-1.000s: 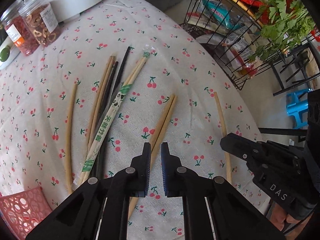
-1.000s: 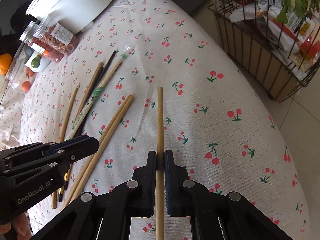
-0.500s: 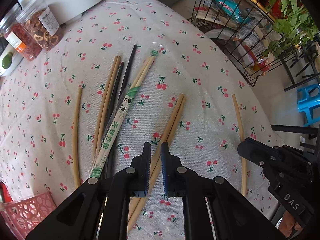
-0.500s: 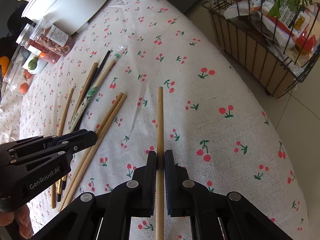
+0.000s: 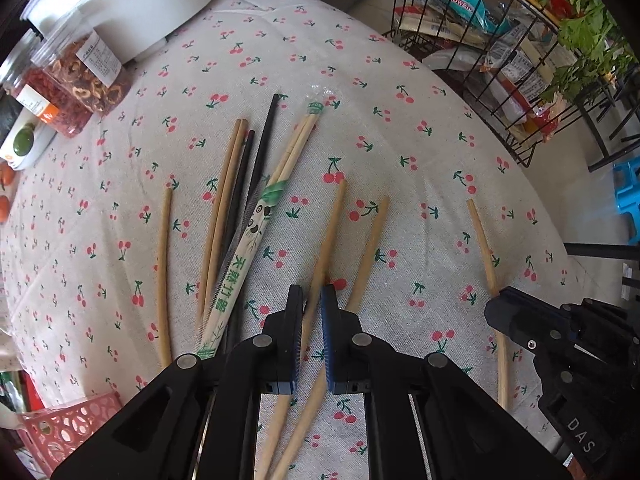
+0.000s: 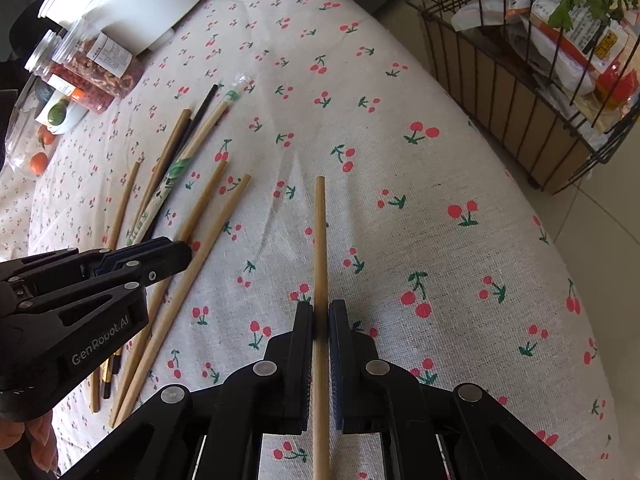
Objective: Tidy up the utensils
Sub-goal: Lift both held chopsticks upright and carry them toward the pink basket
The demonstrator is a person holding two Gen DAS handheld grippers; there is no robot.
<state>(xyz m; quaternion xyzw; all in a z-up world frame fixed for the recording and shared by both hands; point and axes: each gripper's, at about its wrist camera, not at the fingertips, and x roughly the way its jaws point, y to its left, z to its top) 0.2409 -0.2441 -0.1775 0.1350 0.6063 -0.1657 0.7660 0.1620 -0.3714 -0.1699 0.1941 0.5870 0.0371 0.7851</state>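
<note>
A counter draped in a cherry-print tablecloth (image 5: 400, 92) fills both views, with a black wire rack (image 6: 520, 92) of packaged goods and leafy greens standing on the floor to its right. At the far left of the counter stand a white appliance (image 5: 132, 4) and two clear jars of dried goods (image 5: 76, 80); a corner of a red perforated basket (image 5: 68, 428) shows at the near left. Left gripper (image 5: 311, 304): jaws narrow, closed around a bamboo chopstick (image 5: 330, 228) whose far end points away across the cloth; a second bamboo chopstick (image 5: 370, 248) lies just to its right, the two diverging toward their far tips. Right gripper (image 6: 320, 320): jaws narrow, clamped on a single bamboo chopstick (image 6: 319, 232) that projects straight ahead from between the fingers. Farther left on the cloth lies a loose cluster: a paper-sleeved pair with a panda print (image 5: 256, 240), two black chopsticks (image 5: 262, 152), a brown pair (image 5: 224, 196), and one lone pale chopstick (image 5: 163, 272) set apart at the left. Whether the gripped chopsticks touch the cloth cannot be told.
</note>
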